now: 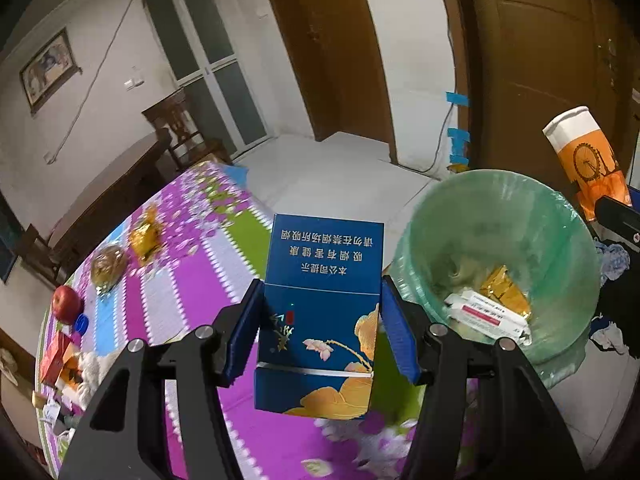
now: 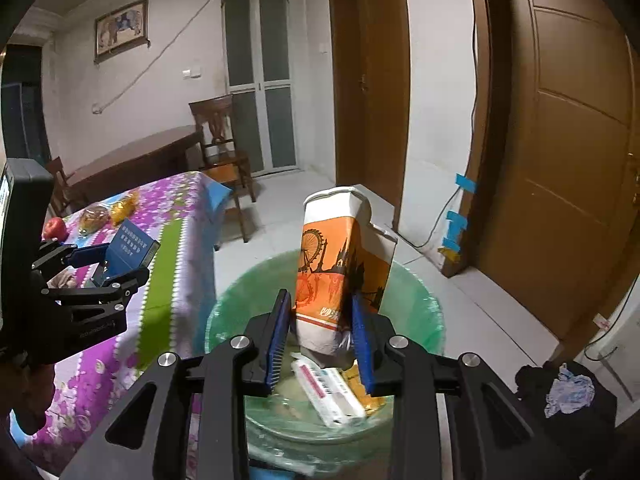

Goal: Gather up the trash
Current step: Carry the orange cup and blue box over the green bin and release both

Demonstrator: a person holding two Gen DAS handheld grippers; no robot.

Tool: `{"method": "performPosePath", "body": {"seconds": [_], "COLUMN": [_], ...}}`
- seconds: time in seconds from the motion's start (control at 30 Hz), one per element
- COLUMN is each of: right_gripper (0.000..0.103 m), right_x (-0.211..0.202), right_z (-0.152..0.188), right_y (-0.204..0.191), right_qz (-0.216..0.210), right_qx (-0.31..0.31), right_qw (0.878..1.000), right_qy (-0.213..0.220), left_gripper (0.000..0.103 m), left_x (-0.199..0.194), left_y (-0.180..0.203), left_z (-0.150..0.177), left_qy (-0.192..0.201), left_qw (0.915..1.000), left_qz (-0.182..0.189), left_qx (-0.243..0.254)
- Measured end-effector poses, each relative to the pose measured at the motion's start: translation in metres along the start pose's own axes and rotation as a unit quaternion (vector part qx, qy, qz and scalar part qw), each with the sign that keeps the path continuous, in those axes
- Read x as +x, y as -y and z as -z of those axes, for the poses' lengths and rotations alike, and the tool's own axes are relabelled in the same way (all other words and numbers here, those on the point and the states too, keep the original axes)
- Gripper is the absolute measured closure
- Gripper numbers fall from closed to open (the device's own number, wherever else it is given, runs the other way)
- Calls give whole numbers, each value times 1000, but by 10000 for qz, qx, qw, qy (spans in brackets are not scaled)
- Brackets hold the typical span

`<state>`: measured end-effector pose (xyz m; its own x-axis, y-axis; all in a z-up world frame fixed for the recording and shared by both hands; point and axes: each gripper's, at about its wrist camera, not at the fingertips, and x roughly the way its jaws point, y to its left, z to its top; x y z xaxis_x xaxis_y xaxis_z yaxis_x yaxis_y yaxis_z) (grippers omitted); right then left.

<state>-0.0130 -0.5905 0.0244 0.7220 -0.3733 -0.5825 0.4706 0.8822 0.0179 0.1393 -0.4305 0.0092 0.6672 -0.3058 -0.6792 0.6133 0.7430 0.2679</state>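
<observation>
My left gripper [image 1: 320, 336] is shut on a blue cigarette box [image 1: 320, 312] with gold flowers, held above the table's edge, left of the bin. The same box [image 2: 130, 252] and left gripper [image 2: 114, 268] show at the left of the right wrist view. My right gripper [image 2: 322, 336] is shut on a crumpled orange-and-white paper cup [image 2: 340, 264], directly over the green-lined trash bin [image 2: 420, 312]. That cup [image 1: 584, 156] appears beyond the bin [image 1: 560, 216] in the left wrist view. Inside the bin lie a white-and-pink box [image 2: 332, 392] and a gold wrapper [image 1: 504, 292].
The table with a purple floral cloth [image 1: 192, 280] holds an apple [image 1: 66, 304], a wrapped bun [image 1: 108, 268], a gold packet [image 1: 146, 236], a blue cap [image 1: 82, 324] and an orange box [image 1: 56, 356]. Dark clothes [image 2: 568, 392] lie right of the bin. Chairs [image 2: 222, 148] and doors stand behind.
</observation>
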Motion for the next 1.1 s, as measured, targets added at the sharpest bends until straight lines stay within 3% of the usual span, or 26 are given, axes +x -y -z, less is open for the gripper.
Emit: {"method": "performPosePath", "body": {"seconds": [0.27, 0.43, 0.57, 0.87, 1.1], "right_gripper": [71, 71, 71, 71, 70], "right_x": [13, 23, 33, 56, 76], "right_z": [-6, -9, -11, -12, -18], "right_y": [22, 39, 52, 66, 65], "right_qz": [123, 66, -216, -509, -518], "right_qx": [5, 168, 461, 919, 898], "right_qw": [9992, 9974, 9939, 9836, 9803], "right_qy": [-376, -693, -977, -1465, -1680], "left_gripper": [48, 48, 48, 48, 47], "left_x": [14, 25, 34, 57, 68], "left_y": [33, 47, 55, 59, 64], "left_z": [-16, -25, -30, -41, -47], "left_qy": [-9, -80, -130, -574, -706], "left_qw": [9992, 9965, 9924, 9707, 9615], "left_qz": [249, 659, 1079, 2278, 2615], "left_qx": [320, 504, 582, 507, 468]}}
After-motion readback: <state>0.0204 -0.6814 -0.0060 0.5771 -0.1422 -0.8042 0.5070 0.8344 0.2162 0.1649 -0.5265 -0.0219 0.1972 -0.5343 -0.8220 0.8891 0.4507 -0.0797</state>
